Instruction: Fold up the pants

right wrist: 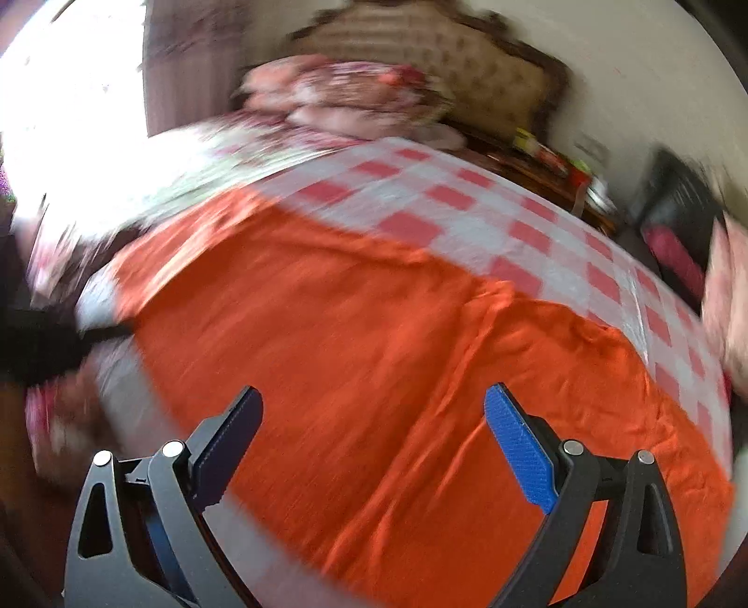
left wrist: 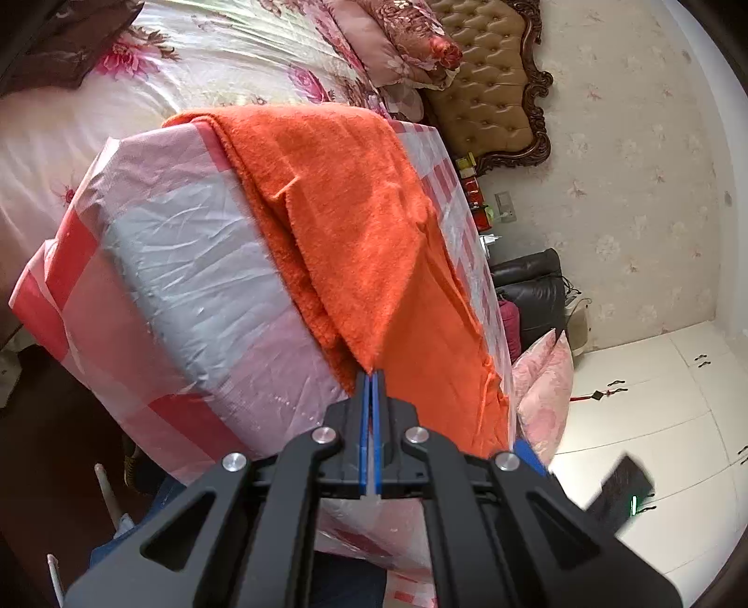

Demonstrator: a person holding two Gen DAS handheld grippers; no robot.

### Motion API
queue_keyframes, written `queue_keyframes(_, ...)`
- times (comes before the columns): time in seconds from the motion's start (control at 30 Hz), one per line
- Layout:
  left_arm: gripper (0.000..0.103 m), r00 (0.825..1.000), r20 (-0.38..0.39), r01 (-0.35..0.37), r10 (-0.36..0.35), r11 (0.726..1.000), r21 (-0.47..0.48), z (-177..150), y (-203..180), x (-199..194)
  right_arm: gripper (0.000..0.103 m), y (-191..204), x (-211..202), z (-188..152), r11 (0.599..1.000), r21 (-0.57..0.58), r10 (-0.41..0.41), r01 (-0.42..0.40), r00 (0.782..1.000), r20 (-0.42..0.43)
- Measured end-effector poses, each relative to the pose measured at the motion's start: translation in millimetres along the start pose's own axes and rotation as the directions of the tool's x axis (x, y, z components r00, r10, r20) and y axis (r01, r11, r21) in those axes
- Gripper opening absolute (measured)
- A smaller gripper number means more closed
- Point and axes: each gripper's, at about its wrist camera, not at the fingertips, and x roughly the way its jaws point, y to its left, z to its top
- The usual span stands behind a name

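Orange pants (left wrist: 355, 220) lie across a table under a pink, red and grey checked cloth (left wrist: 187, 262). In the left wrist view one layer is folded over and rises to a peak. My left gripper (left wrist: 372, 374) is shut on that peak of the pants, blue pads pressed together on the fabric tip. In the blurred right wrist view the pants (right wrist: 374, 355) spread wide below my right gripper (right wrist: 374, 407). Its blue fingers (right wrist: 519, 449) stand far apart and hold nothing. It hovers over the near part of the pants.
A bed with a floral cover (left wrist: 196, 61) and pillows (left wrist: 411, 42) lies behind the table, against a tufted headboard (left wrist: 491, 79). A dark chair (left wrist: 533, 290) and pink cushion (left wrist: 547, 397) stand to the right. White floor tiles (left wrist: 654, 421) lie beyond.
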Motion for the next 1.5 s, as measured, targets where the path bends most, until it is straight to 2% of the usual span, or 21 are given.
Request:
queue_keyframes(0.03,0.000,1.000,0.002,-0.001,0.001,1.000,0.001,0,0,0,0.087,10,-2,-5,0.999,-0.047,-0.003,0.003,1.000,0.003)
queue_keyframes(0.1,0.000,1.000,0.005,0.000,0.000,1.000,0.001,-1,-2,0,0.064,32,-1,-17,0.985,-0.170,-0.036,0.034,0.999,-0.005)
queue_keyframes(0.17,0.000,1.000,0.011,0.005,-0.005,1.000,0.006,-1,-5,-3,0.048,39,3,-22,0.981,-0.195,-0.011,0.007,1.000,-0.019)
queue_keyframes(0.33,0.000,0.999,0.028,0.014,-0.015,0.999,0.033,-1,-17,-9,0.049,39,-4,-21,0.980,-0.185,0.078,-0.075,0.997,0.006)
queue_keyframes(0.4,0.000,0.999,0.030,0.017,-0.018,0.999,0.036,1,-19,-9,0.056,44,-11,-22,0.975,-0.206,0.091,-0.085,0.996,0.021)
queue_keyframes(0.57,0.000,0.999,0.032,0.027,-0.028,0.999,0.041,2,-23,-11,0.054,54,-5,-23,0.970,-0.220,0.101,-0.099,0.995,0.000)
queue_keyframes(0.63,0.000,0.999,0.033,0.030,-0.031,0.999,0.041,4,-23,-13,0.043,54,-1,-23,0.972,-0.213,0.101,-0.101,0.995,-0.012)
queue_keyframes(0.7,0.000,0.999,0.033,0.031,-0.032,0.999,0.041,4,-23,-13,0.022,52,1,-23,0.974,-0.191,0.119,-0.121,0.993,-0.021)
queue_keyframes(0.73,0.000,0.999,0.033,0.032,-0.033,0.999,0.041,4,-23,-13,0.019,49,3,-22,0.976,-0.174,0.126,-0.129,0.992,-0.026)
queue_keyframes(0.8,0.000,0.999,0.033,0.030,-0.032,0.999,0.043,4,-23,-13,0.006,45,1,-22,0.979,-0.152,0.135,-0.136,0.991,-0.015)
queue_keyframes(1.03,0.000,1.000,0.023,0.010,-0.010,0.999,0.032,2,-18,-15,0.003,52,-14,-26,0.970,-0.187,0.158,-0.154,0.987,0.005)
queue_keyframes(1.33,0.000,1.000,0.012,-0.026,0.026,1.000,0.015,-7,-10,-16,0.004,54,-4,-33,0.965,-0.205,0.162,-0.165,0.986,-0.034)
queue_keyframes(1.5,0.001,0.999,0.011,-0.054,0.053,0.998,0.014,-12,-8,-15,0.020,52,-6,-32,0.963,-0.181,0.194,-0.201,0.979,-0.057)
